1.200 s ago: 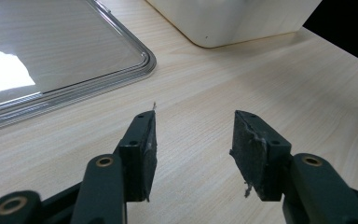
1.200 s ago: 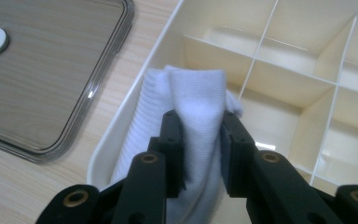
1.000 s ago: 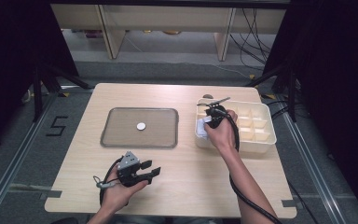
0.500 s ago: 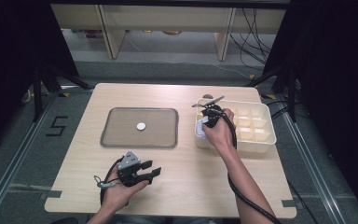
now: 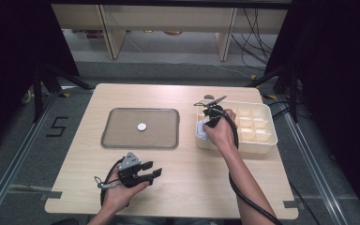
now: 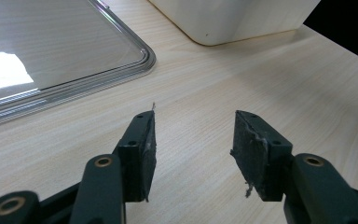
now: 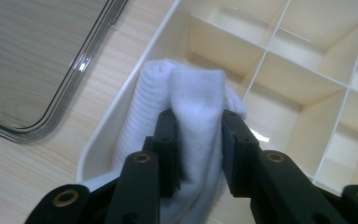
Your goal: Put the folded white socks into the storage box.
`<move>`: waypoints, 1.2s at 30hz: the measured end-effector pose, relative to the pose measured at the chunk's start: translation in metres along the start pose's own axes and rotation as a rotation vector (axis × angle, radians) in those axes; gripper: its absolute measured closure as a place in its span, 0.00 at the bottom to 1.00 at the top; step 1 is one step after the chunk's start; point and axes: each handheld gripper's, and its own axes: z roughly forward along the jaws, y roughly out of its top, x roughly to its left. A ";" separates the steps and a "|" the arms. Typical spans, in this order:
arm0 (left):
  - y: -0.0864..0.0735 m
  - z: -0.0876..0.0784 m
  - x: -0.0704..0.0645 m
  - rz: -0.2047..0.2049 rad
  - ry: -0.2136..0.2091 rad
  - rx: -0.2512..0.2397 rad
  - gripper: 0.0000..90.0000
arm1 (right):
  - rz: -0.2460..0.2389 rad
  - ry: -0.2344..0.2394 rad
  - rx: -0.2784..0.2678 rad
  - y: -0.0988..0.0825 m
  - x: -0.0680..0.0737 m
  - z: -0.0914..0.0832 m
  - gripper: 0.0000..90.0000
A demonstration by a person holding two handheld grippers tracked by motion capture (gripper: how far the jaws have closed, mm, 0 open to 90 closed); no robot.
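A rolled white sock stands in the near-left compartment of the cream divider box. My right gripper points down into that compartment with both pads pressed on the sock. Its jaws have just been opening, with the sock still pinched between them. In the high view the right gripper sits at the box's left end, the sock just under the hand. My left gripper rests open near the table's front edge, and nothing lies between its pads.
A shallow grey tray lies at centre left with one small white disc on it. The tray's rim and the box's corner lie ahead of the left gripper. A cable runs from the right gripper along the forearm.
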 end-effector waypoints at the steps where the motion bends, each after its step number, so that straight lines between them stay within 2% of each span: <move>1: 0.000 0.000 0.000 -0.001 0.000 0.001 0.54 | 0.004 -0.005 -0.007 0.000 -0.002 0.000 0.73; 3: 0.000 0.000 0.000 -0.001 0.000 0.000 0.54 | 0.036 0.014 -0.010 0.000 -0.004 -0.002 0.67; 4: 0.000 0.000 0.000 -0.003 0.001 0.000 0.54 | 0.033 0.006 -0.015 -0.001 -0.004 -0.003 0.66; 5: 0.000 0.000 0.000 -0.003 0.001 0.000 0.54 | 0.054 0.015 -0.010 0.000 -0.005 -0.003 0.63; 6: 0.000 0.000 -0.001 -0.007 -0.001 -0.004 0.54 | 0.051 0.015 -0.022 -0.001 -0.007 -0.004 0.60; 8: 0.000 0.000 -0.001 -0.004 0.000 -0.003 0.54 | 0.076 0.015 -0.027 -0.001 -0.007 -0.007 0.56; 11: 0.000 -0.001 -0.001 -0.004 0.004 0.000 0.54 | 0.090 0.020 -0.055 -0.002 -0.009 -0.010 0.53; 12: 0.000 -0.001 -0.001 -0.005 0.003 -0.001 0.54 | 0.068 0.018 -0.077 -0.002 -0.012 -0.009 0.53; 13: 0.000 -0.001 -0.001 -0.006 0.004 -0.001 0.54 | 0.097 0.016 -0.074 -0.002 -0.011 -0.011 0.52; 15: -0.001 0.000 -0.001 -0.019 -0.002 -0.009 0.54 | 0.106 0.025 -0.099 -0.003 -0.012 -0.017 0.52; 16: -0.001 -0.001 -0.001 -0.019 0.003 -0.004 0.54 | 0.104 0.020 -0.121 -0.004 -0.013 -0.021 0.54; 18: -0.001 -0.001 -0.001 -0.016 0.001 -0.005 0.54 | 0.120 0.018 -0.149 -0.004 -0.011 -0.031 0.65; 19: -0.001 -0.001 -0.001 -0.019 0.001 -0.005 0.54 | 0.115 0.016 -0.157 -0.005 -0.010 -0.034 0.69; 20: -0.001 -0.001 -0.001 -0.017 -0.007 -0.005 0.54 | 0.130 0.025 -0.153 -0.005 -0.008 -0.038 0.74; 21: -0.001 -0.001 -0.001 -0.019 -0.008 -0.007 0.54 | 0.092 0.033 -0.172 -0.005 -0.010 -0.039 0.81; 22: -0.001 -0.001 -0.001 -0.019 -0.008 -0.007 0.54 | 0.127 0.029 -0.162 -0.006 -0.006 -0.040 0.86; 23: -0.001 -0.001 -0.001 -0.019 -0.008 -0.007 0.54 | 0.093 0.032 -0.159 -0.007 -0.008 -0.039 0.89; 24: -0.001 -0.001 -0.001 -0.019 -0.008 -0.008 0.54 | 0.093 0.038 -0.138 -0.007 -0.008 -0.037 0.92; 25: -0.001 -0.001 -0.001 -0.019 -0.009 -0.007 0.54 | 0.106 0.047 -0.109 -0.008 -0.007 -0.035 0.94; 26: -0.001 -0.001 -0.001 -0.020 -0.009 -0.008 0.54 | 0.093 0.048 -0.102 -0.009 -0.008 -0.031 0.95; 27: -0.001 -0.001 -0.001 -0.020 -0.009 -0.008 0.54 | 0.103 0.050 -0.086 -0.010 -0.006 -0.029 0.96; 28: -0.001 -0.001 -0.001 -0.021 -0.009 -0.007 0.54 | 0.083 0.048 -0.082 -0.011 -0.008 -0.027 0.96; 30: -0.001 0.000 0.000 -0.009 -0.005 -0.008 0.54 | 0.094 0.051 -0.067 -0.012 -0.007 -0.022 0.96; 34: -0.001 0.000 0.000 -0.004 -0.007 -0.009 0.54 | 0.082 0.040 -0.062 -0.012 -0.007 -0.017 0.97; 36: -0.001 -0.001 -0.001 -0.020 -0.005 -0.009 0.54 | 0.073 0.045 -0.053 -0.011 -0.006 -0.016 0.98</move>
